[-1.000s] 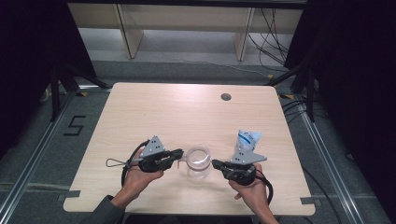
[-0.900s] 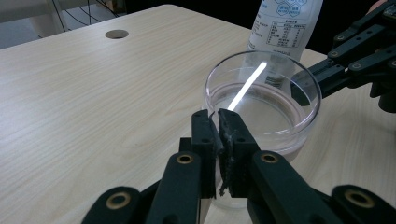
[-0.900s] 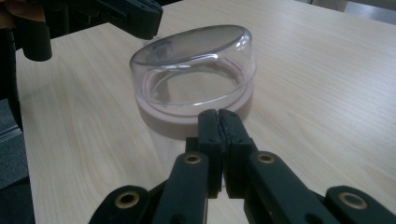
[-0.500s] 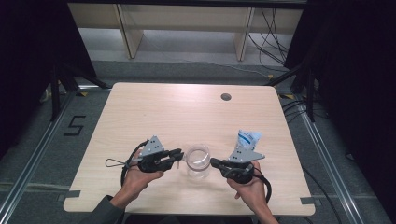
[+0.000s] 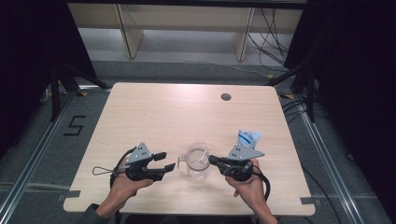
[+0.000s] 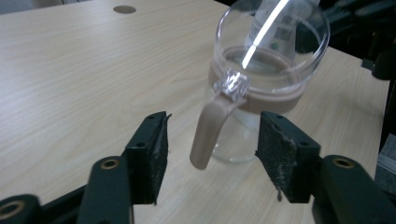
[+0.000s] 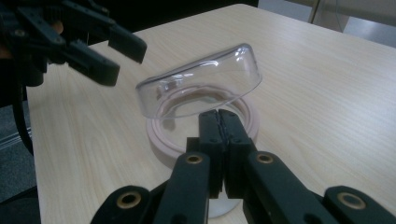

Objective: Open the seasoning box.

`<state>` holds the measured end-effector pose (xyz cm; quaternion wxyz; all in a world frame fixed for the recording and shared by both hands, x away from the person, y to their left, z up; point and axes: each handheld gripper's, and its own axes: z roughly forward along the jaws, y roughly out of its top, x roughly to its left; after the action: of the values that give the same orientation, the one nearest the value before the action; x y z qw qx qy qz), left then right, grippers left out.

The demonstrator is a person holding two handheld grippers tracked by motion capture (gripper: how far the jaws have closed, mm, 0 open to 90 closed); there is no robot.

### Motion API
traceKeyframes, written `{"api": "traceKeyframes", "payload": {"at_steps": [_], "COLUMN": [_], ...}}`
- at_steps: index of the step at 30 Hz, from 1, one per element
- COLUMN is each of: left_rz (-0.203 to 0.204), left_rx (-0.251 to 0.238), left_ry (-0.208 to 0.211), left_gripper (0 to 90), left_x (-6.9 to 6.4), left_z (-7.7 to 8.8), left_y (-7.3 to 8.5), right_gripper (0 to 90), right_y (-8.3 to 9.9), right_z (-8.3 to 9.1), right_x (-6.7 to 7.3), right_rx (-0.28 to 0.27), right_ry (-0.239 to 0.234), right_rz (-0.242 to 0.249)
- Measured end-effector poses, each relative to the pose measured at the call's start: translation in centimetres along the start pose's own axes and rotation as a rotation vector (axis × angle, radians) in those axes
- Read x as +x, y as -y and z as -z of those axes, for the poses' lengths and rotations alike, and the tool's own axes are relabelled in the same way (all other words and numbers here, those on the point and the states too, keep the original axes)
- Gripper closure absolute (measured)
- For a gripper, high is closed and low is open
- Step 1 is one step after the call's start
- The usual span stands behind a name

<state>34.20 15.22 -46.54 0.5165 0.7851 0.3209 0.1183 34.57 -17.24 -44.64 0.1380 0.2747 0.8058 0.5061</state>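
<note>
**Left jaws spread around the jug handle, right jaws clamped at the rim**

I see the clear glass jug (image 5: 197, 161) standing upright on the wooden table (image 5: 187, 112), near the front edge, between my two grippers. It has a tan band under the rim and a tan handle (image 6: 208, 135) sticking out toward 9 o'clock in the high view.

My left gripper (image 5: 164, 161) sits at 9 o'clock of the jug. Its jaws have just been opening; in the left gripper view they stand spread, handle hanging between the two pads, touching neither one. Gap on both sides.

My right gripper (image 5: 214, 160) comes in from 3 o'clock of the jug. In the right gripper view its jaws are pressed together right at the jug's near rim; they look pinched on the clear wall above the tan band, though I cannot tell how much of the wall is between the pads.

A blue-and-white packet (image 5: 247, 138) lies at about 2 o'clock of the jug, just behind the right gripper's grey plate. A dark round hole (image 5: 226, 97) is in the table at 1 o'clock, well apart from the jug.
</note>
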Motion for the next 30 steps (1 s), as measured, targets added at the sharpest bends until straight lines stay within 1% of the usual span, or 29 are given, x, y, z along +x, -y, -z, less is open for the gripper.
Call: {"api": "traceKeyframes", "payload": {"at_steps": [1,2,3,4,5,6,8,9,10,11,12,13,14,15,16,17,18,19,20,21,22,23,24,25,26,27,28,29,30], "left_rz": [-0.005,-0.006,-0.006,-0.02,-0.022,-0.033,-0.038,-0.047,-0.047,-0.039,-0.041,-0.051,-0.049,-0.061,-0.049,-0.049,-0.044,-0.044,-0.059,-0.049,-0.046,-0.032,-0.032,-0.033,-0.033,-0.037,-0.027,-0.033,-0.023], "left_rx": [0.005,0.005,0.005,0.013,0.014,0.015,0.017,0.02,0.02,0.021,0.027,0.029,0.031,0.04,0.044,0.042,0.05,0.05,0.064,0.069,0.073,0.077,0.077,0.061,0.061,0.067,0.054,0.055,0.04], "left_ry": [-0.008,-0.023,-0.023,-0.039,-0.044,-0.048,-0.048,-0.048,-0.048,-0.052,-0.054,-0.048,-0.055,-0.048,-0.049,-0.043,-0.044,-0.044,-0.043,-0.037,-0.03,-0.027,-0.027,-0.042,-0.042,-0.032,-0.029,-0.028,-0.022], "left_gripper": [39.0,36.9,35.4,33.3,31.3,30.0,29.1,28.3,26.8,26.8,25.5,24.8,23.9,20.1,19.1,17.2,15.9,14.8,14.8,15.0,15.0,15.0,15.0,14.9,14.9,14.9,14.9,14.8,14.9], "left_x": [0.0,-0.1,-0.1,0.0,0.0,0.0,-0.1,0.0,0.0,-0.2,-0.2,-0.2,-0.3,-0.3,-0.4,-0.4,-0.5,-0.5,-0.4,-0.4,-0.3,-0.3,-0.3,-0.2,-0.2,0.0,0.0,0.2,0.2], "left_z": [0.0,0.0,0.0,0.0,0.1,0.1,-0.1,-0.2,-0.2,-0.4,-0.4,-0.5,-0.6,-0.7,-0.8,-0.9,-1.0,-1.0,-1.0,-1.0,-1.1,-1.1,-1.1,-1.1,-1.1,-1.0,-1.1,-1.0,-1.1], "left_y": [0.2,0.4,0.4,0.7,0.8,0.9,1.2,1.4,1.4,1.7,1.9,2.1,2.2,2.4,2.5,2.6,2.7,2.7,2.8,2.8,2.9,3.0,3.0,3.1,3.1,3.0,3.1,3.0,3.1], "right_gripper": [89.5,89.5,89.5,89.5,89.5,89.5,89.5,89.5,89.5,89.5,89.5,89.5,89.5,89.4,89.4,89.4,89.4,89.4,89.4,89.3,89.2,89.1,89.1,89.1,89.1,89.1,89.1,89.1,89.1], "right_y": [-0.1,-0.2,-0.2,-0.4,-0.5,-0.5,-0.7,-0.8,-0.8,-0.8,-0.9,-1.0,-1.1,-1.2,-1.3,-1.4,-1.5,-1.5,-1.6,-1.7,-1.7,-1.9,-1.9,-2.1,-2.1,-2.1,-2.3,-2.4,-2.6], "right_z": [0.1,0.1,0.1,0.0,-0.1,-0.1,-0.1,0.0,0.0,0.0,-0.2,-0.1,-0.1,-0.2,-0.3,-0.3,-0.3,-0.3,-0.4,-0.5,-0.4,-0.6,-0.6,-0.7,-0.7,-0.7,-0.9,-1.0,-1.0], "right_x": [0.0,0.0,0.0,-0.1,0.0,0.2,0.0,0.0,0.0,0.0,0.0,0.1,0.2,0.2,0.1,0.1,0.2,0.2,0.3,0.2,0.5,0.4,0.4,0.5,0.5,0.7,0.7,0.9,0.8], "right_rx": [-0.003,0.001,0.001,-0.017,-0.012,-0.01,-0.007,-0.009,-0.009,-0.008,-0.026,-0.023,-0.017,-0.021,-0.036,-0.028,-0.021,-0.021,-0.029,-0.037,-0.016,-0.03,-0.03,-0.031,-0.031,-0.026,-0.026,-0.029,-0.032], "right_ry": [0.014,0.007,0.007,0.016,0.008,0.009,0.0,0.0,0.0,-0.001,0.001,0.009,0.002,0.005,0.014,-0.002,-0.001,-0.001,0.004,-0.003,-0.004,-0.017,-0.017,-0.017,-0.017,-0.018,-0.02,-0.004,-0.013], "right_rz": [0.005,0.003,0.003,0.009,0.01,-0.011,0.018,0.019,0.019,0.008,0.019,0.025,0.021,0.025,0.038,0.038,0.029,0.029,0.029,0.048,0.009,0.024,0.024,0.027,0.027,0.011,0.034,0.026,0.056]}}
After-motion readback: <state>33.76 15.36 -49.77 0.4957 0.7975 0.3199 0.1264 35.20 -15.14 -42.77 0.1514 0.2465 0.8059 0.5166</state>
